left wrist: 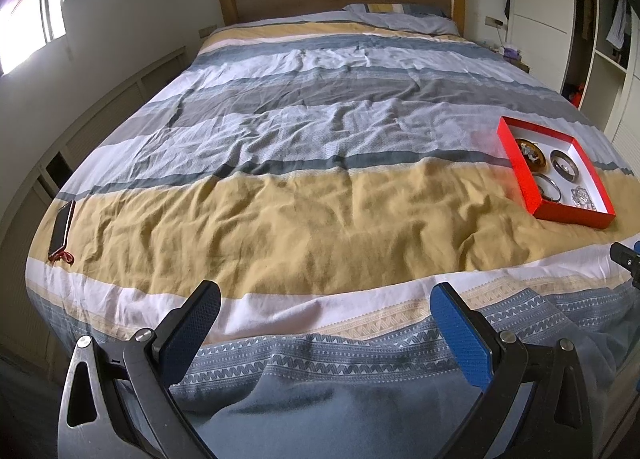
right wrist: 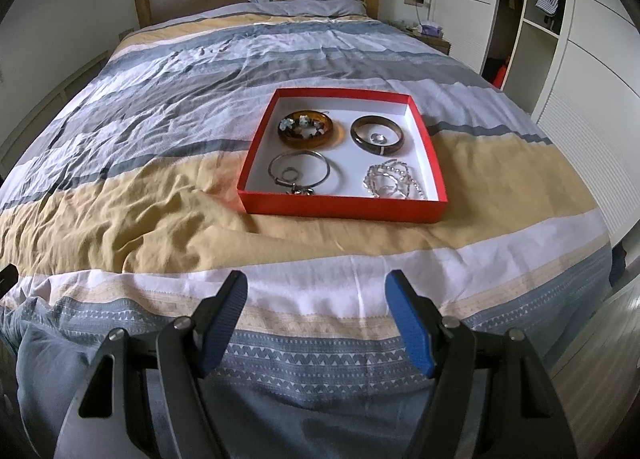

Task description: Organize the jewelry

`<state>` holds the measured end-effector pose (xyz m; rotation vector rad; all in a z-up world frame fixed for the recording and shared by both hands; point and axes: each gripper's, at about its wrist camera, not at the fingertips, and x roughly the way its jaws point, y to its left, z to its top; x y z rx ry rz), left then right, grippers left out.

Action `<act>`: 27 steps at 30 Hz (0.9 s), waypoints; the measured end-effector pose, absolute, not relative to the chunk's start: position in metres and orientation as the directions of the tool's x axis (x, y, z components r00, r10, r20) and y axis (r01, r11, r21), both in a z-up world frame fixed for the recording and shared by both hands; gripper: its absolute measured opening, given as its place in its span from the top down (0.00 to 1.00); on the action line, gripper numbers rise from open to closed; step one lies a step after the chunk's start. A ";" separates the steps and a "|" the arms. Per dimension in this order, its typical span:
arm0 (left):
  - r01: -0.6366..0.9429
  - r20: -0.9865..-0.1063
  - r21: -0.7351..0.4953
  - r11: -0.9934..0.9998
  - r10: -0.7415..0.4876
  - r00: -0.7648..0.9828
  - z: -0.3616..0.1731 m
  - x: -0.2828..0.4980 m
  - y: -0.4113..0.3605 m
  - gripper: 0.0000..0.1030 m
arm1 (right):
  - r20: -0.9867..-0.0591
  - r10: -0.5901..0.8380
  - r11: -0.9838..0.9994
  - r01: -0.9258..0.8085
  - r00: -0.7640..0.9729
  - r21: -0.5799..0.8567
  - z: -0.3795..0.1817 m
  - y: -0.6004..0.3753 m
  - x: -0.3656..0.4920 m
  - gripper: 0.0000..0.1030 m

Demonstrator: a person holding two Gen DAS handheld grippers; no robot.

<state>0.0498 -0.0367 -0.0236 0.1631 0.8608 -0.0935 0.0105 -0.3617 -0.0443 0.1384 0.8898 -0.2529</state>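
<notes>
Bed (right wrist: 160,199) | red tray (right wrist: 340,209) | sparkly heap (right wrist: 390,181) (probably chains) indistinct

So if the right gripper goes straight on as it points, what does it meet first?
Probably the striped duvet, then the near wall of the red box; the right gripper is open and empty. Depth is unclear.

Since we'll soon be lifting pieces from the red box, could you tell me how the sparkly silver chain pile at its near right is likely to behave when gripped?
The silver chain pile looks like loose linked strands, so it will probably go floppy and dangle. Being heaped, strands may snag or trail against the red box. It seems thin and shiny, so the right gripper might slip off unless it pinches several strands.
</notes>
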 end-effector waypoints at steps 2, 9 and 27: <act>0.147 -0.759 0.104 0.984 -0.017 0.650 -0.023 0.049 -0.037 0.01 | -0.782 -0.160 0.962 0.274 0.603 0.014 -0.045 -0.362 0.010 0.32; 0.149 -0.754 0.100 0.984 -0.022 0.656 -0.021 0.043 -0.035 0.01 | -0.778 -0.167 0.963 0.271 0.605 0.003 -0.040 -0.362 0.004 0.32; 0.133 -0.733 0.083 0.988 -0.030 0.680 -0.009 0.028 -0.022 0.01 | -0.756 -0.190 0.964 0.263 0.627 -0.024 -0.019 -0.353 -0.015 0.32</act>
